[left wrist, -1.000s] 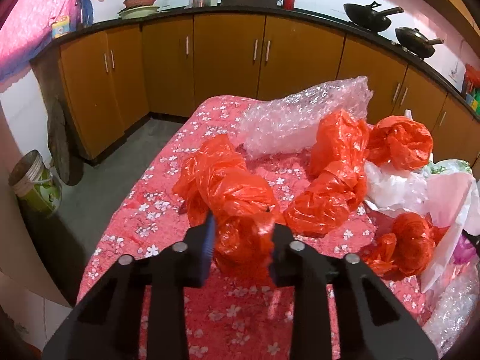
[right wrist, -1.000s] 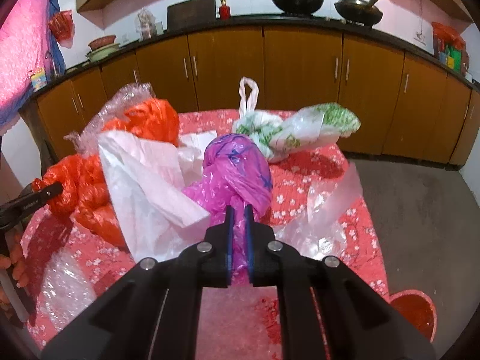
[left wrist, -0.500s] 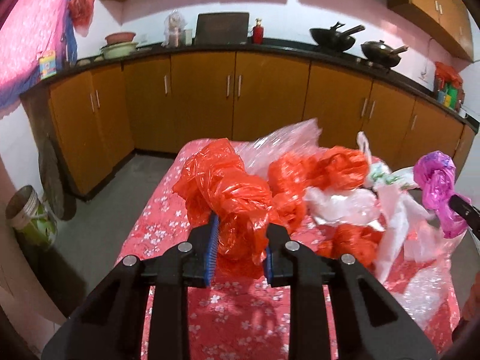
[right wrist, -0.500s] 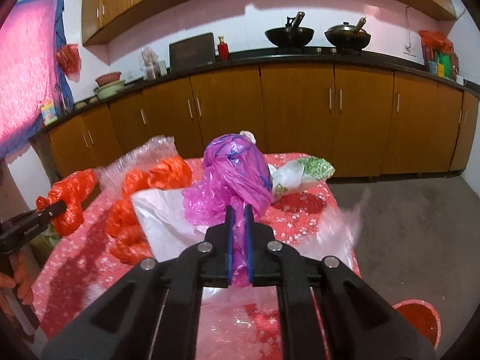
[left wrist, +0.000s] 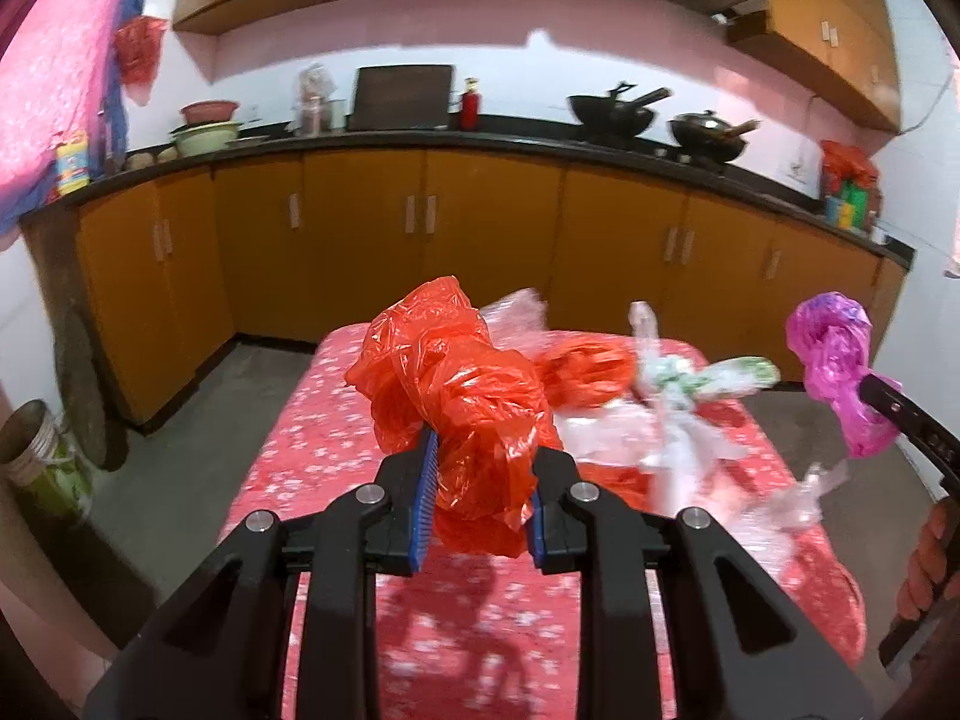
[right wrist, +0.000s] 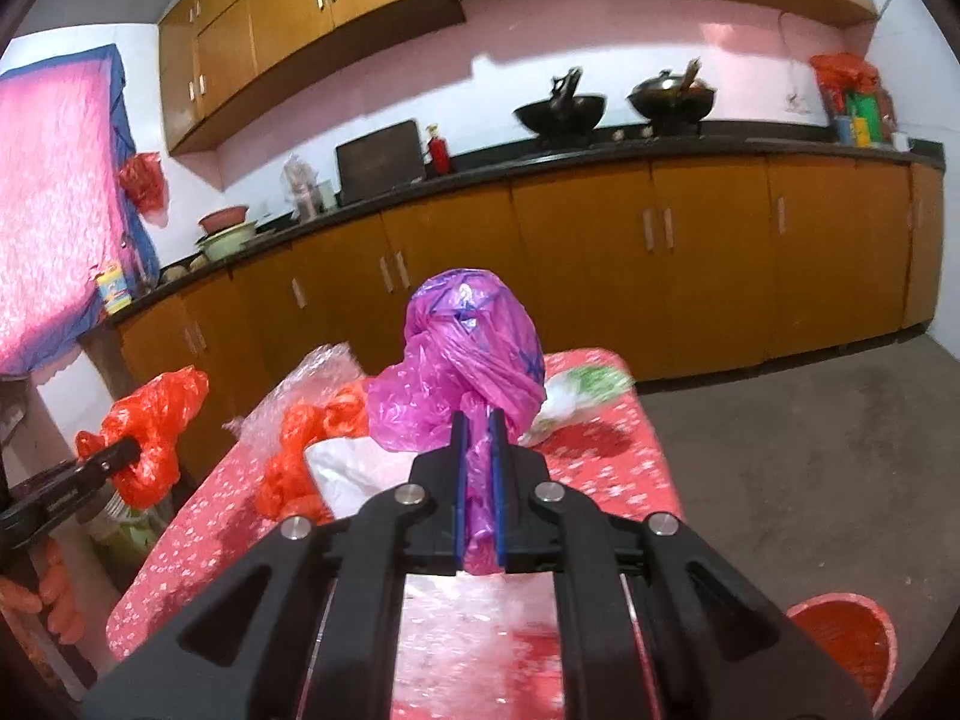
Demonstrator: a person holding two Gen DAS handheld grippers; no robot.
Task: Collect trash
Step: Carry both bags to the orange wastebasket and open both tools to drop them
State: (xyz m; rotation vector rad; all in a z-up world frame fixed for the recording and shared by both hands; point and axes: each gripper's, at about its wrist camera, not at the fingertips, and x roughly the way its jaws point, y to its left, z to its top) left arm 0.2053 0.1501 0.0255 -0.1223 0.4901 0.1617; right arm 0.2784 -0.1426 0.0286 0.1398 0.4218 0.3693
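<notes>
My left tool (left wrist: 477, 498) is clamped on the red bag (left wrist: 462, 396), holding it up clear of the worktop (left wrist: 288, 450). My right tool (right wrist: 478, 480) is pinched nearly closed on the neck of the pink bag (right wrist: 468, 354), also held above the worktop. On the worktop behind the red bag lie more trash: another orange bag (left wrist: 585, 369), bubble wrap (right wrist: 312, 372), a white bag (right wrist: 348, 462) and a green-printed bag (left wrist: 714, 375). A red bin (right wrist: 840, 642) sits on the floor beside the worktop.
</notes>
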